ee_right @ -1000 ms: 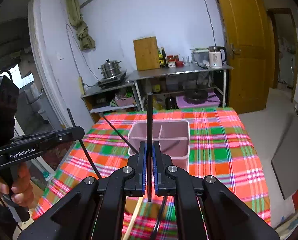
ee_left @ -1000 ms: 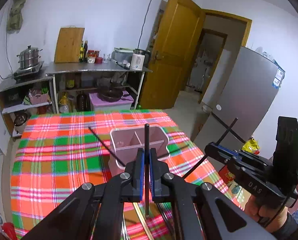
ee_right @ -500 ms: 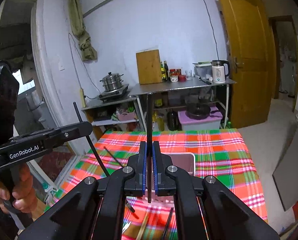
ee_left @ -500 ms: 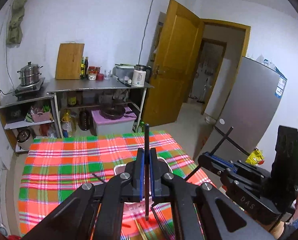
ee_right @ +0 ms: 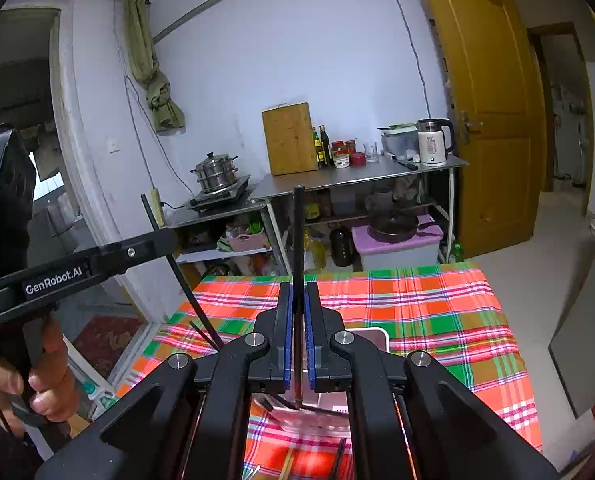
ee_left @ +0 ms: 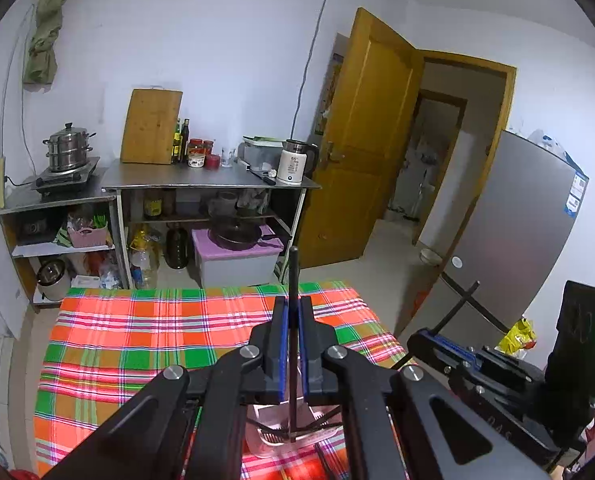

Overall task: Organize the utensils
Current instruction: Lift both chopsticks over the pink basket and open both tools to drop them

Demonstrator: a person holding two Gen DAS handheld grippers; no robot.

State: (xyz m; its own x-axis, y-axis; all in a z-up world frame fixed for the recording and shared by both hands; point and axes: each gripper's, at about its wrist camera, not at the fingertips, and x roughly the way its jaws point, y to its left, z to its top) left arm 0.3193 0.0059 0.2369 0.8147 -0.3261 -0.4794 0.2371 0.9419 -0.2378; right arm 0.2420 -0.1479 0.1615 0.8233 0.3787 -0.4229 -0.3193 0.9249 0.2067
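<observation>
Only the right wrist view is showing the person's left hand point(ee_right: 37, 384). Each of the two claws, left gripper point(ee_left: 292, 344) and right gripper point(ee_right: 298, 336), is pinching one black chopstick point(ee_left: 293, 280) point(ee_right: 298, 240) upright over the pink holder point(ee_right: 371, 338).

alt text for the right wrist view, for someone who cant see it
The right gripper is shut on a black chopstick held upright above a pink utensil box on a red and green plaid tablecloth. At left, a hand holds the left gripper, which is shut on another black chopstick.
</observation>
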